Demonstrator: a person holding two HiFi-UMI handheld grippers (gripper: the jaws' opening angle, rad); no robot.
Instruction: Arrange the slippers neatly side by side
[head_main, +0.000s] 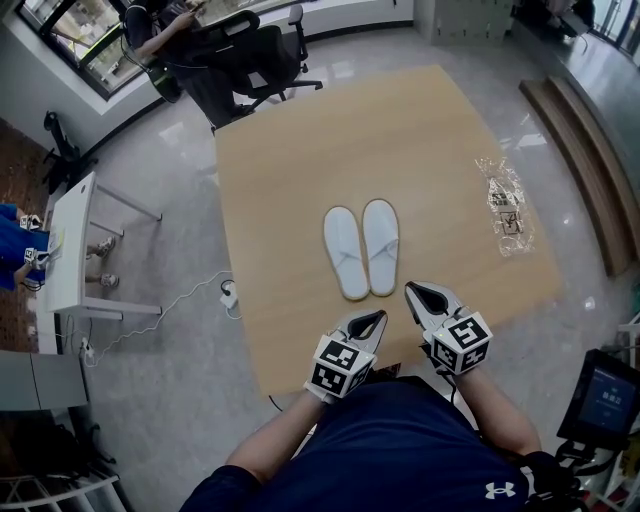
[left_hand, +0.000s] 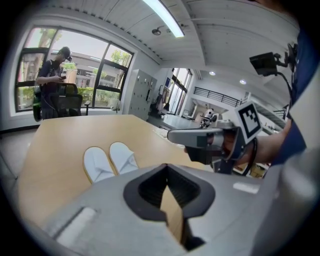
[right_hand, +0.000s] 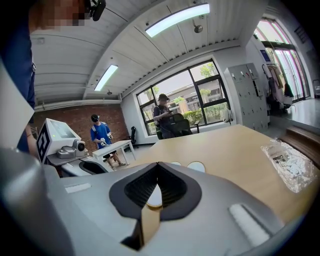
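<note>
Two white slippers (head_main: 363, 249) lie side by side near the middle of the desk (head_main: 330, 140), uppers facing up, covered toe ends toward the near edge. Long edges run close together; whether they touch or leave a sliver of gap cannot be told. The one on the left tool's side sits a little nearer the person and angles slightly away at its far end.

Left tool (head_main: 370, 318) — jaws pressed together, nothing caught between them. Its own view shows only a slit of desk surface through the dark pads. It hangs over the near edge of the desk, apart from the slippers and tipped down toward them.

Right tool (head_main: 424, 294) — likewise closed and empty, with only desk and a pale slipper end visible through the slit. It sits just beside the left tool, a touch farther forward, and is also clear of the slippers. Each tool carries its marker cube at the hand end.

Desk is pale wood, otherwise bare except for a crumpled clear plastic wrapper (head_main: 504, 205) near the edge on the right tool's side, well apart from the slippers.

Beyond the desk:
- black office chair (head_main: 255, 55) at the far corner, a person seated by the window behind it
- small white table (head_main: 70, 250) off to the left, with a person in blue (right_hand: 101, 134) beside it
- white cable (head_main: 170, 305) trailing on the glossy grey floor
- grey lockers (right_hand: 245, 95) against the wall
</note>
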